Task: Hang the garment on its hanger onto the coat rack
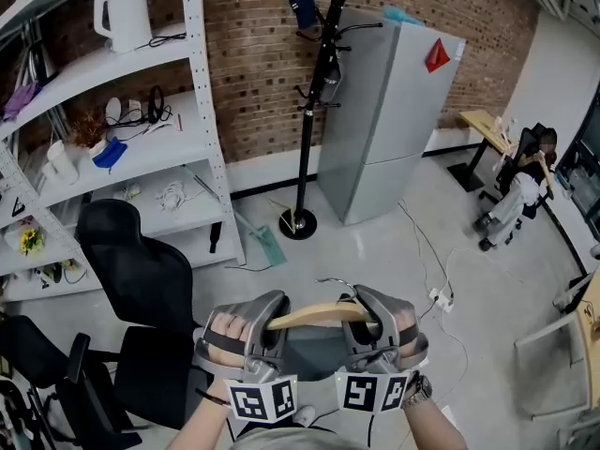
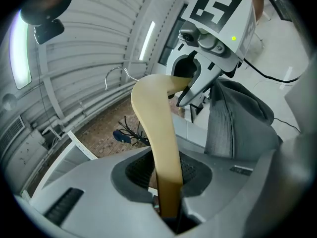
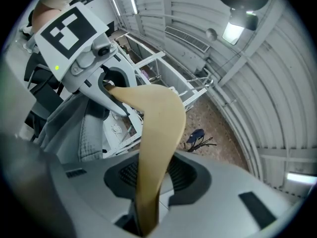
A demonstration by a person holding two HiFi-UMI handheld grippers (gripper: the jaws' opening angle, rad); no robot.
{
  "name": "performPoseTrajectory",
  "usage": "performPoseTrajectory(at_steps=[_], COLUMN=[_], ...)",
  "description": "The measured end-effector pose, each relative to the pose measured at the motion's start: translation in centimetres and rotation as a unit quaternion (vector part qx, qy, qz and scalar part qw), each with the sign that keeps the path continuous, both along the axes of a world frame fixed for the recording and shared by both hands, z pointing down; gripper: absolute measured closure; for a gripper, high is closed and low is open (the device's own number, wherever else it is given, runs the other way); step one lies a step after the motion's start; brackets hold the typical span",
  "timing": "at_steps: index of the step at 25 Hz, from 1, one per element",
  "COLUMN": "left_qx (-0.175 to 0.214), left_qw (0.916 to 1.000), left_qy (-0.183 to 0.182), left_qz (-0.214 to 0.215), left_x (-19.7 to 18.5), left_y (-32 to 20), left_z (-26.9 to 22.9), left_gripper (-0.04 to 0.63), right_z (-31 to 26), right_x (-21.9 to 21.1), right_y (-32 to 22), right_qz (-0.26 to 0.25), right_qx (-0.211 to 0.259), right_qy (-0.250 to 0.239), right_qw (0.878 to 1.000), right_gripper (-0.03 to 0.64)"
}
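Observation:
A pale wooden hanger point(image 1: 314, 314) with a metal hook is held level between my two grippers, low in the head view. My left gripper point(image 1: 267, 324) is shut on its left arm and my right gripper point(image 1: 370, 324) on its right arm. A grey garment point(image 1: 314, 350) hangs below the hanger. The black coat rack point(image 1: 314, 92) stands ahead by the brick wall, apart from the hanger, with a dark item at its top. In the left gripper view the hanger point(image 2: 158, 133) runs up from between the jaws toward the garment point(image 2: 233, 118). The right gripper view shows the hanger point(image 3: 156, 138) the same way.
A grey fridge point(image 1: 394, 111) stands right of the rack. White shelving point(image 1: 141, 139) with a kettle point(image 1: 124, 14) and clutter fills the left. A black office chair point(image 1: 141, 289) is close on my left. Cables point(image 1: 436, 293) lie on the floor, and another chair point(image 1: 516, 181) sits far right.

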State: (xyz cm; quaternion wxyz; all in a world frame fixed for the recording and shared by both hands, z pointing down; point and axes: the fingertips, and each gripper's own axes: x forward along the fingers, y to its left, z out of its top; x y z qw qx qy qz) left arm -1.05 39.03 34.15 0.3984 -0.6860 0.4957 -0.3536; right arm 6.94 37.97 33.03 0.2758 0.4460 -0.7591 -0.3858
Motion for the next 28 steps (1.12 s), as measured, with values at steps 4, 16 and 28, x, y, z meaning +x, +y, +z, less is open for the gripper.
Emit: performPoseTrajectory(at_steps=[4, 16, 28], left_qx=[-0.007, -0.023, -0.052], left_qw=[0.9999, 0.9997, 0.9962], left_qy=[0.004, -0.008, -0.012], left_qz=[0.006, -0.004, -0.070], left_x=[-0.9, -4.8, -7.0], left_y=[-3.0, -9.3, -15.5], left_z=[0.6, 0.9, 1.9], left_gripper=[0.531, 0.529, 0.529], right_z=[0.5, 0.8, 1.6], right_x=[-0.9, -4.5, -6.2], right_y=[-2.9, -8.7, -14.7], right_qz=[0.005, 0.020, -0.006], right_qx=[-0.009, -0.010, -0.020], right_qy=[0.007, 0.009, 0.005], right_qw=[1.000, 1.000, 1.000], right_gripper=[0.495, 0.476, 0.472])
